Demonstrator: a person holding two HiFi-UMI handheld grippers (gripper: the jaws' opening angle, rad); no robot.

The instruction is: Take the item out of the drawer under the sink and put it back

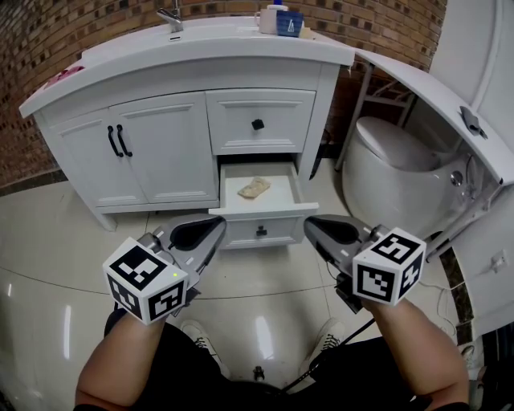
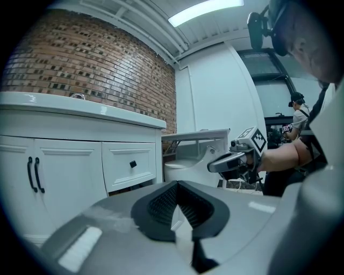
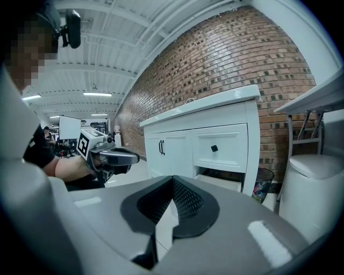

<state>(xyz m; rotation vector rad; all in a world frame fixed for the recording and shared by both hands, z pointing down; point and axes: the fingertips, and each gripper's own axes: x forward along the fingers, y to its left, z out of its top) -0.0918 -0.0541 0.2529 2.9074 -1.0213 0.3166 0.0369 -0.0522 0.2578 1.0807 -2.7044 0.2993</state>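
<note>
White drawer, centre frame under the sink, stands pulled open; a beige item lies inside. Left gripper and right gripper, lower frame, have jaws closed together, empty.

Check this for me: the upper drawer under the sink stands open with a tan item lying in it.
Not the upper one. The head view shows the lower drawer open with the tan item lying in it; the upper drawer is shut.

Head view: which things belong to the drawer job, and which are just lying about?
Job: open drawer, tan item inside it, left gripper, right gripper, both shut and empty.
Lying about: toilet, blue cup, tap, upper drawer.
</note>
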